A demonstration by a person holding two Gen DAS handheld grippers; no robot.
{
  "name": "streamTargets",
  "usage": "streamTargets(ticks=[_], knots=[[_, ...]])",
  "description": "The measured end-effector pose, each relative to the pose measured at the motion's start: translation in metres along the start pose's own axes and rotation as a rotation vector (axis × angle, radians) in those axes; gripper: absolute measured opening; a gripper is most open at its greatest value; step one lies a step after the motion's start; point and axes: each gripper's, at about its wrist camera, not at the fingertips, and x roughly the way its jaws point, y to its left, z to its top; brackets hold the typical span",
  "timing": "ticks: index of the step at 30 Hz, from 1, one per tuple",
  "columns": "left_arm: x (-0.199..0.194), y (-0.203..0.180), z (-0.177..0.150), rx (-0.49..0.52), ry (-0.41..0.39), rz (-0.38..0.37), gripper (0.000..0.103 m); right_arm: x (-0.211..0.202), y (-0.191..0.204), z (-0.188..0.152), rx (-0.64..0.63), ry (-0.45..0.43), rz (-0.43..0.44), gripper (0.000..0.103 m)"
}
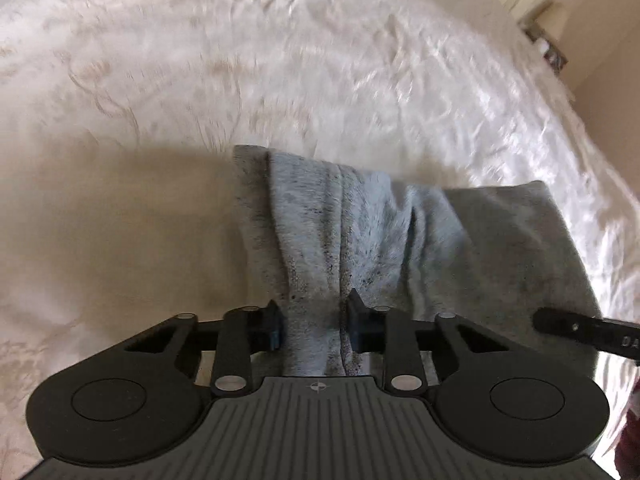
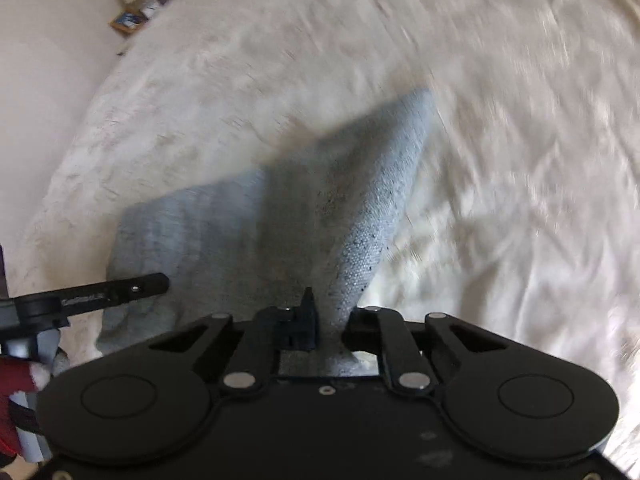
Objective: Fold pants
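Over the white bedspread (image 1: 280,60), grey pants (image 1: 360,232) hang bunched, creased.

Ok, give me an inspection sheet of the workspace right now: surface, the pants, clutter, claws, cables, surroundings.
Surface: white bedspread, wrinkled, partly blurred by motion.
Job's things: grey pants, one end lifted off the bedspread and bunched, the far end lying on it.
Clutter: nothing seen on the bedspread.
Claws: left claw shut on a gathered bunch of the pants; right claw shut on another part of the pants; each shows at the edge of the other's view.
Cables: nothing seen.
Surroundings: pale wall; small framed picture and other small items beyond the bedspread, too blurred to name.
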Motion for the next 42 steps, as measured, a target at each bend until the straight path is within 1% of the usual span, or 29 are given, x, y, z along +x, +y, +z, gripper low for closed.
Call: streamTargets(ticks=[3,5,7,11,14,17,18,19,20,21,22,23,24,25,26,27,28,29,30,32,33,34,36,37,38,39,40,42], knots=[[-0.027,-0.008,0.007,0.041,-0.080,0.017,0.026,-0.025,0.023,0.014,-0.093,-0.049,0.018,0.011],[-0.045,-0.003,0.018,0.036,-0.136,0.019,0.026,-0.033,0.038,0.030,-0.147,-0.078,0.035,0.011],[-0.060,0.005,0.033,0.031,-0.178,0.028,0.026,-0.039,0.046,0.045,-0.171,-0.102,0.061,0.011],[-0.078,0.036,0.075,0.016,-0.243,0.050,0.026,-0.025,0.074,0.095,-0.182,-0.147,0.141,0.011],[-0.075,0.056,0.098,-0.004,-0.266,0.076,0.027,-0.001,0.097,0.129,-0.217,-0.172,0.179,0.011],[-0.058,0.077,0.113,-0.031,-0.254,0.120,0.028,0.037,0.114,0.157,-0.210,-0.160,0.206,0.011],[-0.048,0.085,0.114,-0.049,-0.238,0.140,0.031,0.052,0.116,0.163,-0.201,-0.152,0.208,0.012],[-0.033,0.094,0.115,-0.068,-0.206,0.172,0.033,0.069,0.116,0.167,-0.200,-0.139,0.198,0.015],[-0.020,0.102,0.114,-0.077,-0.169,0.208,0.035,0.087,0.116,0.173,-0.194,-0.112,0.165,0.018],[-0.003,0.110,0.110,-0.092,-0.115,0.255,0.035,0.107,0.116,0.176,-0.185,-0.065,0.101,0.021],[0.013,0.120,0.103,-0.114,-0.056,0.299,0.038,0.128,0.111,0.175,-0.184,-0.014,0.015,0.021],[0.020,0.126,0.096,-0.134,-0.052,0.293,0.042,0.145,0.106,0.174,-0.198,0.027,-0.074,0.021],[0.020,0.130,0.089,-0.158,-0.076,0.279,0.045,0.155,0.100,0.170,-0.219,0.053,-0.140,0.022],[0.015,0.132,0.085,-0.185,-0.099,0.271,0.045,0.161,0.095,0.167,-0.233,0.065,-0.182,0.022],[0.007,0.130,0.082,-0.197,-0.110,0.270,0.045,0.159,0.090,0.164,-0.231,0.058,-0.196,0.022],[-0.001,0.126,0.080,-0.185,-0.125,0.284,0.045,0.155,0.085,0.162,-0.219,0.046,-0.197,0.022],[-0.008,0.118,0.078,-0.163,-0.151,0.318,0.044,0.148,0.082,0.161,-0.205,0.022,-0.201,0.022],[-0.019,0.109,0.076,-0.130,-0.189,0.378,0.043,0.140,0.080,0.160,-0.204,-0.017,-0.207,0.022],[-0.028,0.100,0.076,-0.095,-0.225,0.406,0.043,0.130,0.082,0.157,-0.216,-0.084,-0.206,0.022],[-0.037,0.090,0.085,-0.061,-0.270,0.392,0.043,0.112,0.097,0.157,-0.263,-0.201,-0.161,0.022],[-0.035,0.089,0.090,-0.050,-0.274,0.374,0.043,0.110,0.106,0.161,-0.289,-0.223,-0.129,0.022],[-0.031,0.087,0.096,-0.037,-0.270,0.353,0.043,0.113,0.119,0.166,-0.328,-0.228,-0.084,0.022],[-0.015,0.083,0.110,-0.017,-0.256,0.321,0.043,0.125,0.143,0.174,-0.390,-0.214,-0.028,0.022],[-0.007,0.085,0.117,-0.014,-0.254,0.326,0.043,0.134,0.154,0.179,-0.415,-0.207,-0.004,0.022],[0.002,0.086,0.123,-0.012,-0.249,0.348,0.043,0.145,0.163,0.184,-0.438,-0.195,0.017,0.021],[0.013,0.089,0.128,-0.016,-0.232,0.372,0.043,0.158,0.170,0.189,-0.453,-0.169,0.026,0.020],[0.024,0.094,0.134,-0.027,-0.210,0.381,0.043,0.172,0.176,0.195,-0.452,-0.142,0.019,0.020],[0.042,0.107,0.135,-0.045,-0.171,0.388,0.048,0.195,0.174,0.200,-0.431,-0.086,-0.014,0.018]])
